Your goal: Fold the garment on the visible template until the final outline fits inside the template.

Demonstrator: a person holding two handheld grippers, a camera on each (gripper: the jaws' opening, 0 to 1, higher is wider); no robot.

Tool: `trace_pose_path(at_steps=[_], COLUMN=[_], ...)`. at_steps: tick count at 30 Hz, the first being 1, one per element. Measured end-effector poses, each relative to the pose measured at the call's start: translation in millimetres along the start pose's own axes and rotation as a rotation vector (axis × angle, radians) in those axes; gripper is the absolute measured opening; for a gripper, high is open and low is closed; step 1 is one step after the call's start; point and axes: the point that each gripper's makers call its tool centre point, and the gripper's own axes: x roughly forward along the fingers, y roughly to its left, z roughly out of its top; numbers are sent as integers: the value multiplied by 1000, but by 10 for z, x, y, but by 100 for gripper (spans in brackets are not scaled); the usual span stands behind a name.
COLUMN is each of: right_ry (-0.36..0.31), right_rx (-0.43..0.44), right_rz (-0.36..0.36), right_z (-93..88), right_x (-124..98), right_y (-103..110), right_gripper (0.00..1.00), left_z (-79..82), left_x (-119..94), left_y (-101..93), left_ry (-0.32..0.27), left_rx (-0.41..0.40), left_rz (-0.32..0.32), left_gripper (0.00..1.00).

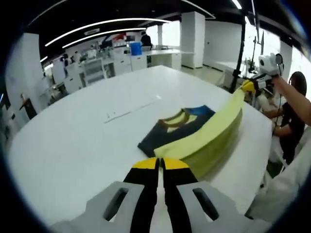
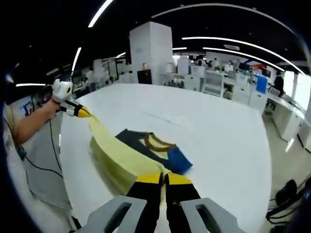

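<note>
The left gripper and right gripper each pinch the soft yellow, blue and brown shirt, lifting its 6 o'clock edge off the white table; folding looks half done

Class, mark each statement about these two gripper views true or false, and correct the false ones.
1. Both grippers pinch the yellow part of the garment. True.
2. The garment lies flat all over. False: its yellow edge is lifted, stretched between the left gripper and the right gripper.
3. The table is white. True.
4. The collar is red. False: it is brown.
5. The garment's navy part rests on the table. True.
</note>
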Motion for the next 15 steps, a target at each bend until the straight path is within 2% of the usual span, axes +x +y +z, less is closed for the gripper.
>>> trace_pose_path(at_steps=[6, 15], right_ry=[-12, -16], right_rx=[-1, -10], right_rz=[-12, -32], right_z=[106, 237], right_x=[83, 208], right_y=[-99, -272], right_gripper=[0, 0], left_z=[183, 356], left_x=[85, 256], left_y=[128, 303], left_ry=[-36, -60], left_rx=[-8, -13], left_rz=[20, 42], left_gripper=[0, 0])
